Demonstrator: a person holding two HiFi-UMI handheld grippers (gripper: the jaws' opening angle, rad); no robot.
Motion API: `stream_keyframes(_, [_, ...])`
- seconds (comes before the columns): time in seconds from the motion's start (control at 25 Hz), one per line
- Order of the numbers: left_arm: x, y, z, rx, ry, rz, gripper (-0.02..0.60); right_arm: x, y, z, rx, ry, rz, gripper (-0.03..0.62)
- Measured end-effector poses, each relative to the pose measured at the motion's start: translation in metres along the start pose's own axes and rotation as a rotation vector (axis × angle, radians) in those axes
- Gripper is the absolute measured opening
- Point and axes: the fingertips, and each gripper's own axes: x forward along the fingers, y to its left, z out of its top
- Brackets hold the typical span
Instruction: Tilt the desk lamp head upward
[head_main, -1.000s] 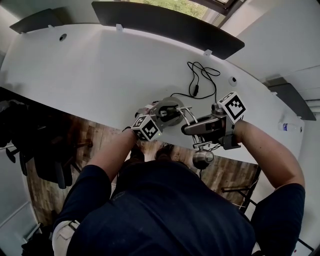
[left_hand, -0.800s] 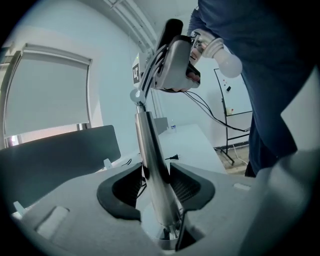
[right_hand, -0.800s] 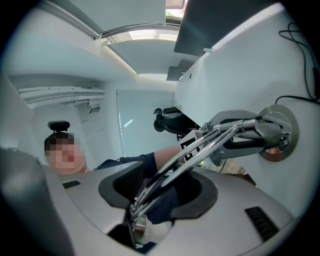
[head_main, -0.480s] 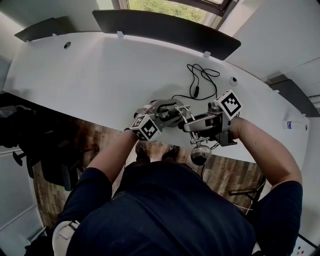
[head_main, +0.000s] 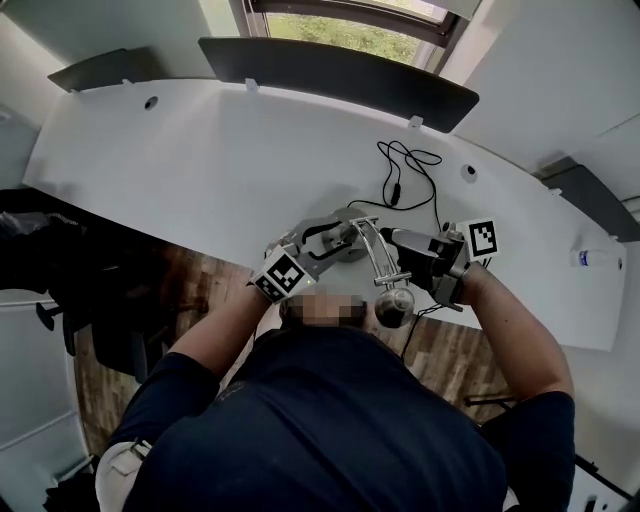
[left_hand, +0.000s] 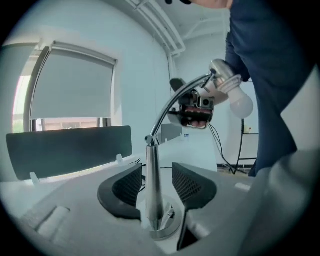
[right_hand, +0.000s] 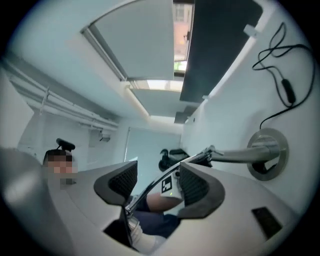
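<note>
Lamp head (head_main: 393, 308): nearest to me, out over the near edge of the counter (head_main: 200, 160), at the high end of the lamp's curved arm (left_hand: 172, 107), with a bare white bulb (left_hand: 241, 104).
Left fingers (left_hand: 122, 187): spread wide, just been opening. The lamp's upright post (left_hand: 151, 192) stands between them with a gap on each side, so I grip nothing.
Right fingers (right_hand: 197, 187): to the right of the lamp, also spread wide, just been opening. The thin arm crosses between them and is not pinched.
Lamp base (right_hand: 267, 150): round, flat on the counter, between my two hands.
Cable (head_main: 405, 165): black, looped on the counter beyond the base.
Far edge: a dark panel (head_main: 340, 65) runs along the counter, with a window (head_main: 340, 25) behind it.
</note>
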Motion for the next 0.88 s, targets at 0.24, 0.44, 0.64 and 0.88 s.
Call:
stream_keyframes(0.24, [-0.019,-0.002,0.044,-0.133,-0.08,0.042,0.164,-0.029,-0.002,0.016,-0.181,-0.257,-0.106,0.188])
stream_keyframes(0.44, [-0.037,-0.005,0.069,-0.168,-0.116,0.072,0.098,-0.039,-0.004,0.02,-0.319,-0.395,-0.193,0.112])
stream_keyframes(0.64, [-0.046,-0.007,0.092,-0.189,-0.147,0.096,0.069,-0.051,-0.009,0.014,-0.439,-0.479,-0.342,0.071])
stream_keyframes(0.88, [-0.054,-0.009,0.112,-0.181,-0.14,0.141,0.028,-0.054,0.006,0.007,-0.752,-0.486,-0.527,0.044])
